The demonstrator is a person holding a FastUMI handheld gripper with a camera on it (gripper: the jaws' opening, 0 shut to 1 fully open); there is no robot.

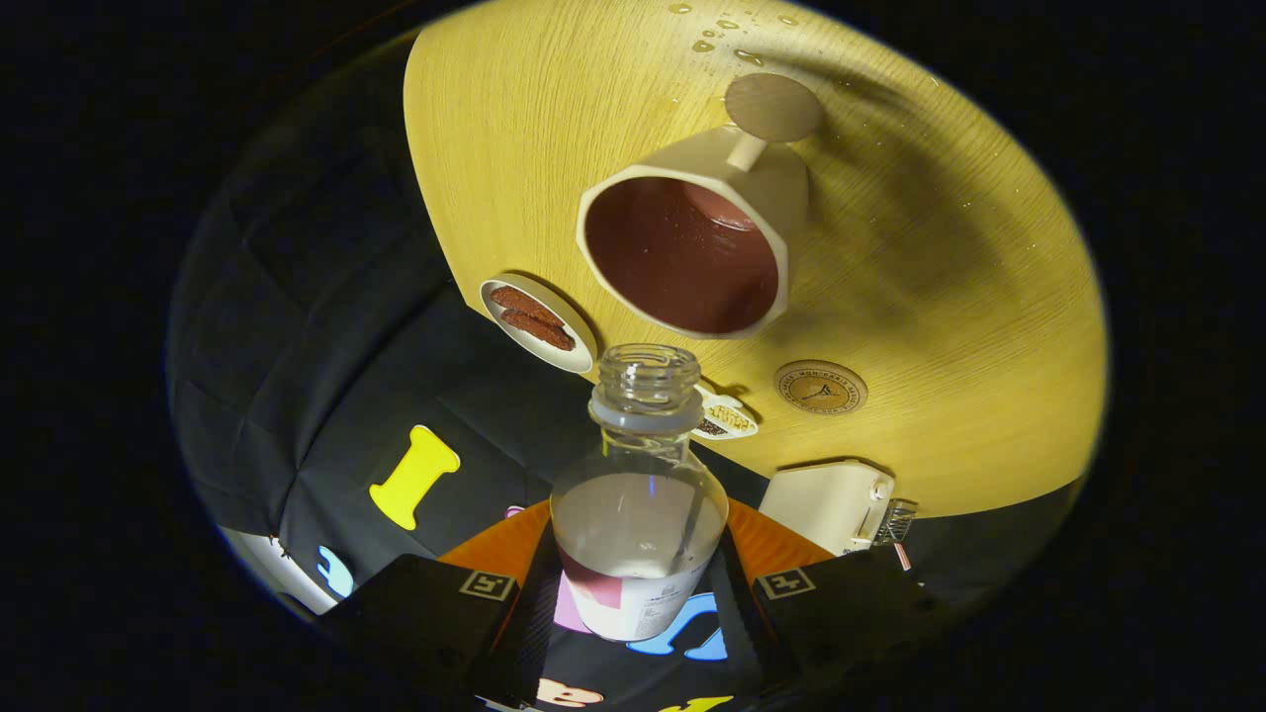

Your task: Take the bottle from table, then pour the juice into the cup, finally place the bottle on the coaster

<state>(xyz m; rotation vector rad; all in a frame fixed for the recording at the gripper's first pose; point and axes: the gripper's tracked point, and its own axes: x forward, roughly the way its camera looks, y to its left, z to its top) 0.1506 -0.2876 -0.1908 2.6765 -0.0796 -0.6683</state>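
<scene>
One grasp: hand-held gripper [638,603] pinches the bottle [638,534], both fingers pressing its sides.
Bottle: uncapped, mouth aimed just short of the cup [692,252].
Done: pickup.
Left: pouring seemingly unfinished; liquid remains; coaster [820,387] on surface [969,297] awaits.

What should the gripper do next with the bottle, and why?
Probably tip the bottle a bit further toward the cup. The gripper is shut on the bottle, whose open mouth sits just short of the cup's rim, and clear liquid is still in the bottle. No stream is leaving the mouth. The coaster comes later.
</scene>
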